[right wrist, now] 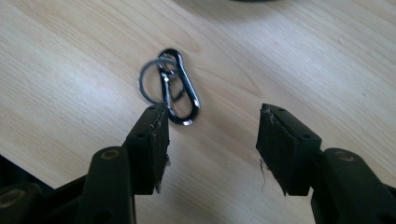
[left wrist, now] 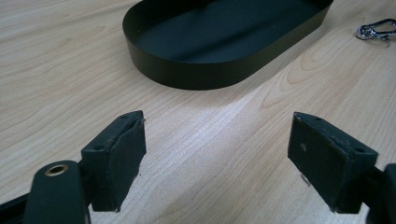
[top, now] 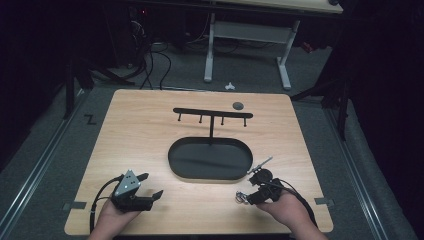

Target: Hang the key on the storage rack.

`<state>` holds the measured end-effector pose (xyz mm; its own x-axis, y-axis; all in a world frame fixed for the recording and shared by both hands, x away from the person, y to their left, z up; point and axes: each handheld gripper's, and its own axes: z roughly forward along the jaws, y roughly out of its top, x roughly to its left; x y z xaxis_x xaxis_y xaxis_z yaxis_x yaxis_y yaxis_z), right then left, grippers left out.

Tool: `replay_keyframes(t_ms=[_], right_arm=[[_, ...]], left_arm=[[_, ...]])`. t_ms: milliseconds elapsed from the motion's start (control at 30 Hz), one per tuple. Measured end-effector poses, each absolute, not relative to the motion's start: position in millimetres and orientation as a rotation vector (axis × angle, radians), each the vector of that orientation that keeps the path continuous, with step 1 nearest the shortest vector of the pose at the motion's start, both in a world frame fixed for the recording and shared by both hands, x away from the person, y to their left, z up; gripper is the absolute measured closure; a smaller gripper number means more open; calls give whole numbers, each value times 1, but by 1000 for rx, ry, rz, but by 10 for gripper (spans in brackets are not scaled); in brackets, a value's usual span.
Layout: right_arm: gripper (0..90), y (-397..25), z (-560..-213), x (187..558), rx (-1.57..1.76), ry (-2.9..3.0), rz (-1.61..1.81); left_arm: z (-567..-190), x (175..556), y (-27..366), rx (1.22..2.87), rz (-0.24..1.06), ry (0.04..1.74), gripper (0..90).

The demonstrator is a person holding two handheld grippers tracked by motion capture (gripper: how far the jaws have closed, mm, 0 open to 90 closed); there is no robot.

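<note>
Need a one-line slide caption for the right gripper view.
Open right gripper poised above a metal carabiner with key ring lying on the wooden table.

carabiner [right wrist: 180, 88]: small silver metal clip with a key ring through it, lying flat on the wooden table [top: 150, 145], near front right corner.
carabiner vs tray: well apart from it, in front of the right end of the oval black tray [top: 210, 159].
tray: shallow, low wall, nothing in it, sits mid-table.
hook rack [top: 212, 114]: black T-stand, post rises at tray's far rim, crossbar with four short pegs hanging down, all bare.
carabiner detail: slightly blurred in right gripper view, gate state unclear.
</note>
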<state>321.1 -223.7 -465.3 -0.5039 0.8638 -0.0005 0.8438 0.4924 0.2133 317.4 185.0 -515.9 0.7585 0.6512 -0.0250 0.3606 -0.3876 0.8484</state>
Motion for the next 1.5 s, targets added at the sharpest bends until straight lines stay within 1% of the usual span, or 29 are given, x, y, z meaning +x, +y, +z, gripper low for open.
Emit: replay_keyframes(t_ms=[233, 400, 600, 667, 733, 800, 1200, 1433, 1500], right_arm=[[501, -208, -472, 325, 1480, 2649, 296], [549, -208, -478, 327, 1508, 2649, 266], [581, -210, -486, 328, 1528, 2662, 274], [614, -209, -489, 329, 1500, 2675, 270], [665, -208, -489, 328, 1506, 2672, 270], [686, -206, -488, 327, 1494, 2671, 267], [699, -207, -488, 320, 1436, 2676, 275], [708, -209, -486, 317, 1469, 2639, 294], [846, -212, -481, 317, 1462, 2623, 337]], left_arm=[[-516, 317, 185, 2017, 388, 758, 200], [-516, 317, 185, 2018, 386, 755, 205], [-516, 317, 184, 2019, 387, 754, 205], [-516, 317, 184, 2020, 387, 754, 205], [-516, 317, 185, 2020, 388, 755, 206], [-516, 317, 185, 2020, 387, 756, 205], [-516, 317, 184, 2021, 390, 755, 206], [-516, 317, 184, 2023, 389, 756, 206], [-517, 317, 184, 2023, 389, 757, 206]])
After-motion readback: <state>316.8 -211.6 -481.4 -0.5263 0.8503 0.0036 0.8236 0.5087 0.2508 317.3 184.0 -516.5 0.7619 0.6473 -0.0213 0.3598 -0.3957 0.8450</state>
